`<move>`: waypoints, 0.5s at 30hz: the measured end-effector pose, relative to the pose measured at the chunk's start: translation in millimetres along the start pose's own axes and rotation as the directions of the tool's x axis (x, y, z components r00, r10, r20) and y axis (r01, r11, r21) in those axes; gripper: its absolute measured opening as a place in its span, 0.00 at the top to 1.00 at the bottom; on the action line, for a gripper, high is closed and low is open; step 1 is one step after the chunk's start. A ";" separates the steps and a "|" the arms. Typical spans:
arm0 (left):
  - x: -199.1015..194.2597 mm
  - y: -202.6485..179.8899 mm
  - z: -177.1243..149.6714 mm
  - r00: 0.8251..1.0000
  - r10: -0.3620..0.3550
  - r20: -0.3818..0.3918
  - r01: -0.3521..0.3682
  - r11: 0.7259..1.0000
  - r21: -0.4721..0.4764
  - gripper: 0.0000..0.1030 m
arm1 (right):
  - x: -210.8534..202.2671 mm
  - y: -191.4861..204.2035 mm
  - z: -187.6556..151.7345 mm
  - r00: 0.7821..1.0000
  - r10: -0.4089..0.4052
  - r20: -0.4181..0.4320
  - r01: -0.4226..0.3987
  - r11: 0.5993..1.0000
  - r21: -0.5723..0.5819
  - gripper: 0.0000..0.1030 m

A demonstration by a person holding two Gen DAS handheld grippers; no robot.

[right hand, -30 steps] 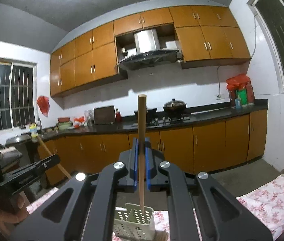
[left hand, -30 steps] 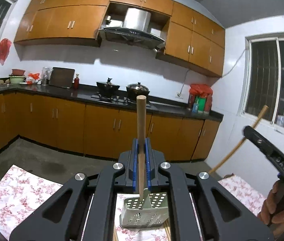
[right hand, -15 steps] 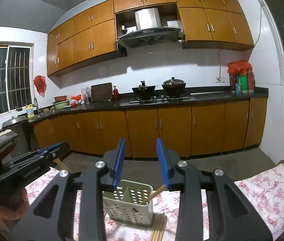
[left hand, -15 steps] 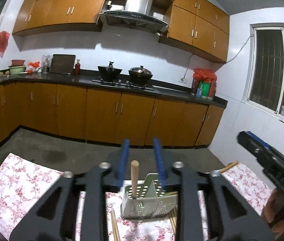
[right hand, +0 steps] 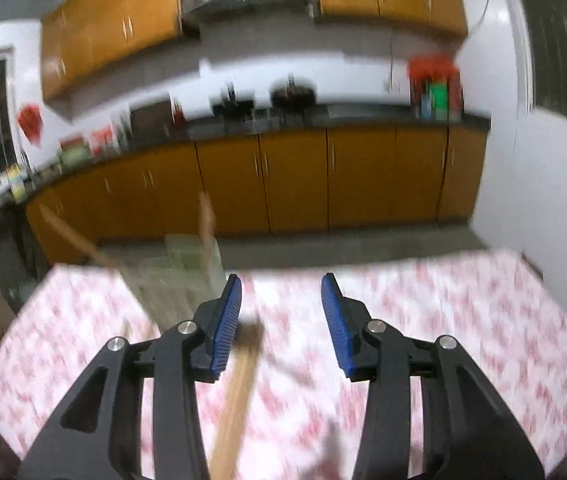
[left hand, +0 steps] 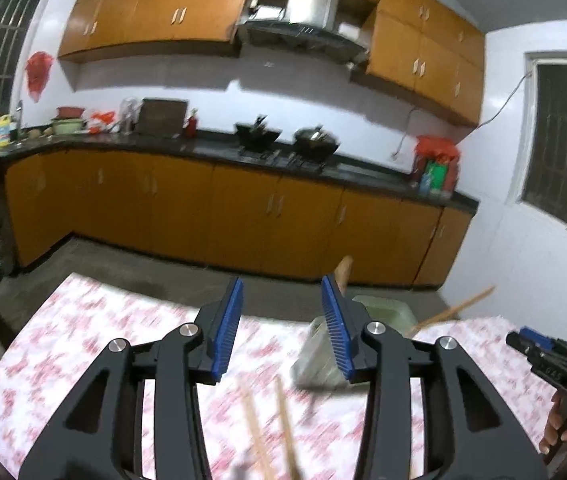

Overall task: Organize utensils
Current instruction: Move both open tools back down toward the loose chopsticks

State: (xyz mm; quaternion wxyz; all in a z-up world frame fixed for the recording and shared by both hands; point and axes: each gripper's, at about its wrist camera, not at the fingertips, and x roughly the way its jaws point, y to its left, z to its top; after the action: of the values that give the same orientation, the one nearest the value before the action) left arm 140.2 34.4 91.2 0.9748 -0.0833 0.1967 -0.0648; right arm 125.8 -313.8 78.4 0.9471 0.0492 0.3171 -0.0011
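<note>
A pale green perforated utensil caddy [left hand: 383, 314] stands on the floral tablecloth [left hand: 83, 344], with two wooden sticks leaning out of it, one upright [left hand: 343, 270] and one slanting right [left hand: 455, 310]. My left gripper [left hand: 281, 330] is open and empty, just left of the caddy. Loose chopsticks [left hand: 267, 428] lie on the cloth below it. In the right wrist view, blurred, the caddy [right hand: 187, 260] sits far left, my right gripper [right hand: 281, 320] is open and empty, and a wooden utensil [right hand: 239, 396] lies below it. The right gripper also shows in the left wrist view [left hand: 543, 354].
The table's far edge [left hand: 203, 300] drops to a grey floor. Orange kitchen cabinets [left hand: 243, 208] and a dark counter with pots run along the back wall. A white wall with a window [left hand: 559, 148] stands on the right.
Both grippers let go of their wooden sticks, which now stand in the caddy. Both have opened wider, pulled back and tilted down toward the table, the left shifting left, the right shifting right.
</note>
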 end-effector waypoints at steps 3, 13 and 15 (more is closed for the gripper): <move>8.0 13.8 -27.1 0.996 0.034 -0.085 -0.036 0.999 -0.017 0.59 | 29.4 2.0 -36.0 0.991 0.030 -0.133 -0.027 0.999 0.019 0.67; 34.8 29.2 -119.4 0.943 0.059 -0.328 -0.071 0.997 -0.026 0.60 | 73.8 32.3 -118.5 0.940 0.125 -0.319 -0.115 0.992 0.049 0.85; 37.6 28.1 -130.0 0.933 0.056 -0.356 -0.065 0.998 -0.015 0.60 | 75.0 36.4 -122.8 0.937 0.126 -0.327 -0.119 0.992 0.042 0.85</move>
State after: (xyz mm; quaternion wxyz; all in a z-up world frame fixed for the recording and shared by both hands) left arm 126.0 38.1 -46.3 0.9236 -0.0772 0.3726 -0.0461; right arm 113.2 -263.9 -60.7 0.8786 0.0787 0.4668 0.0624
